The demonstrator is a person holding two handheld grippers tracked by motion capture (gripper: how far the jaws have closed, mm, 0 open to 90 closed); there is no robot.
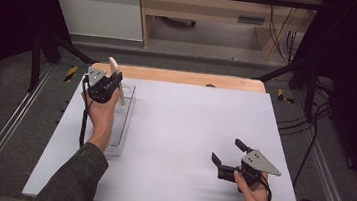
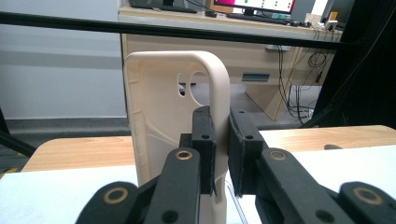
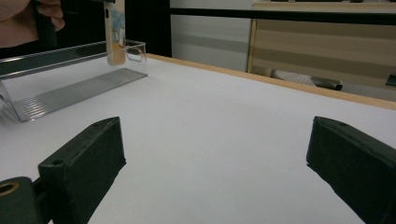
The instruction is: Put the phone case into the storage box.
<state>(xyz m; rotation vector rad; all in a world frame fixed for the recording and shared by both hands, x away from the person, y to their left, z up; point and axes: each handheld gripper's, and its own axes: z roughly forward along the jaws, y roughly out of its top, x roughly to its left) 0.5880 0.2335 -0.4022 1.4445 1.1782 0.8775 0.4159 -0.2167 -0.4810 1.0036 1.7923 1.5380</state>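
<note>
High view: left gripper (image 1: 113,81) fingers (image 2: 204,140) clamp cream phone case (image 2: 173,121) by side rim, upright over clear tray (image 1: 124,125), desk's far-left corner. Case likely light, flexible, slippery; grip rim. Right gripper (image 1: 227,155) fingers wide apart, empty.

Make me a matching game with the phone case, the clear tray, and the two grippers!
Things:
1. phone case
2. tray
3. left gripper
4. right gripper

States:
a. open, with nothing between its fingers
b. lying on the white table, see-through
c. cream, held upright above the tray
d. shut on the case's edge

Pairs: 1-c, 2-b, 3-d, 4-a
</note>
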